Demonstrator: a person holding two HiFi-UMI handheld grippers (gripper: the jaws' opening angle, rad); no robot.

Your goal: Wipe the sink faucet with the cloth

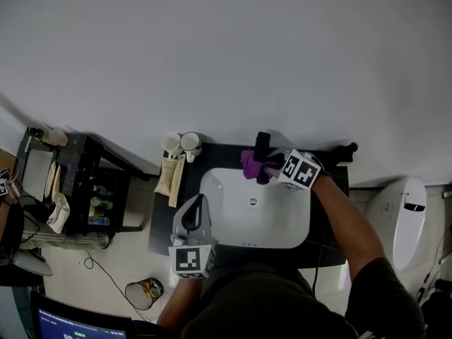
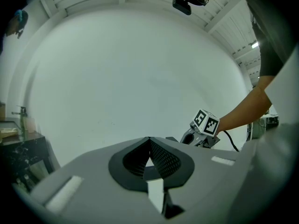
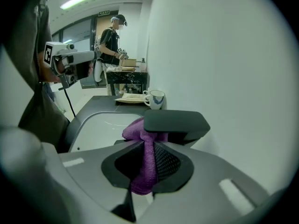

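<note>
Right hand-held gripper (image 3: 148, 143): pinching cloth (image 3: 139, 130) at faucet (image 3: 175, 121)
Left hand-held gripper (image 2: 149, 146): pressed together, empty
Cloth: likely soft, light; hold bunched

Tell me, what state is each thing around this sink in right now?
left gripper: shut, empty.
right gripper: shut on cloth.
cloth: bunched, touching the faucet.
faucet: no water running.
sink: empty.
mugs: upright on the counter.

Dark desk (image 1: 161, 224) carrying a white sink (image 1: 254, 214).
Black faucet (image 1: 262, 154) at twelve o'clock of the sink; two mugs (image 1: 181, 144) at ten.
</note>
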